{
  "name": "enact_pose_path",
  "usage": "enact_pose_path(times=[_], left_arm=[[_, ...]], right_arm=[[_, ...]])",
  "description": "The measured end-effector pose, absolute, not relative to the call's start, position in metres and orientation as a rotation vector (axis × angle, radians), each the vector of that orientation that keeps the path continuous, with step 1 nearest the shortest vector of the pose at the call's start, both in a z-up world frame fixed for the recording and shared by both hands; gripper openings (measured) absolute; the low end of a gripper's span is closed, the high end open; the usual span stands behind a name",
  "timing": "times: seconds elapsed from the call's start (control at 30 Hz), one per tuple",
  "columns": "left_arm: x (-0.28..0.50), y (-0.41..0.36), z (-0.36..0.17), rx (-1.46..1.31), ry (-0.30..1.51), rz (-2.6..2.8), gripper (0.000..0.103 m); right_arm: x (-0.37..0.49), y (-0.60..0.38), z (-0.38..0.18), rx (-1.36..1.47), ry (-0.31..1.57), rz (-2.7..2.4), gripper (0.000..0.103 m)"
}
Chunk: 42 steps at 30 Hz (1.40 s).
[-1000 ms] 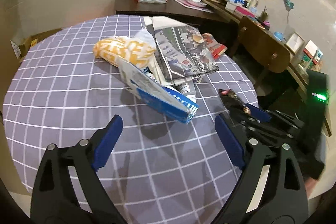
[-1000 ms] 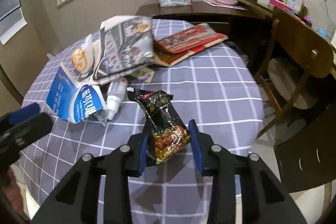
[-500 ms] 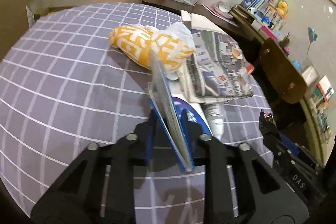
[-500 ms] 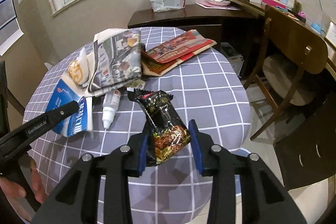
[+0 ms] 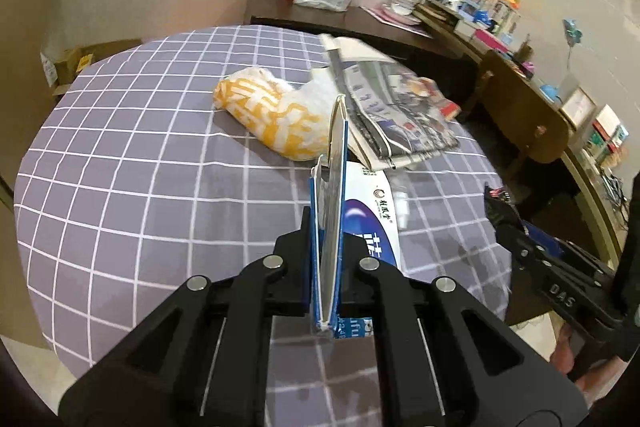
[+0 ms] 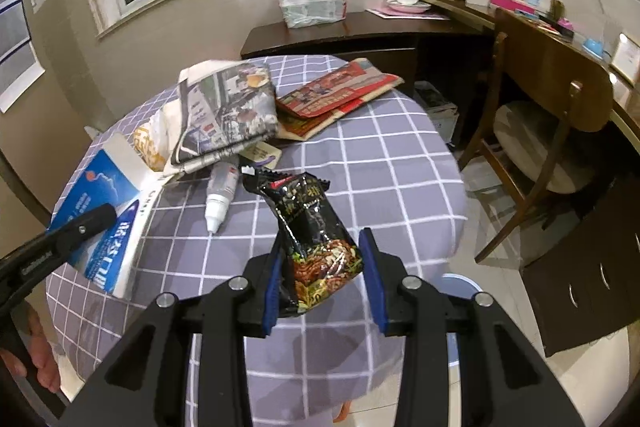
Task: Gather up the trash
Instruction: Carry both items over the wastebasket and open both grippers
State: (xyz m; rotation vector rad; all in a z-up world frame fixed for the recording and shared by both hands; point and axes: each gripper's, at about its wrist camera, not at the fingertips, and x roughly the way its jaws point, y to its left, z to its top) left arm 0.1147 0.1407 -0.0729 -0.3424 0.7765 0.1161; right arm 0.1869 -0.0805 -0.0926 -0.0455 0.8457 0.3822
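the left tongs (image 5: 326, 263) are clamped tight on the edge of a flattened blue-and-white carton (image 5: 334, 211) over the checked bench (image 5: 140, 187). the right tongs (image 6: 322, 279) pinch a black snack packet (image 6: 316, 239) above the bench's near edge, beside a small white bottle (image 6: 220, 191) and a folded newspaper (image 6: 228, 111).

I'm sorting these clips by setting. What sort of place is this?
Most likely a home dining area: a round table under a checked cloth, a wooden chair beside it, and a dark sideboard under a window, crowded with toys and picture frames.
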Motion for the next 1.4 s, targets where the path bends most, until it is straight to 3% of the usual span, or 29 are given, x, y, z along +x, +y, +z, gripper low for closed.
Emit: enact_pose_path(times=[0.73,1.4], left_arm=[[0.138,0.023,-0.052,-0.213,0.750,-0.159,0.007],[0.221,-0.153,-0.113,-0.024,0.935,-0.442,0.007]], right_arm=[[0.162,-0.208,-0.100,0.108,0.819,0.145,0.036],[0.172,-0.343,-0.173,0.282,0.942,-0.125,0.036]])
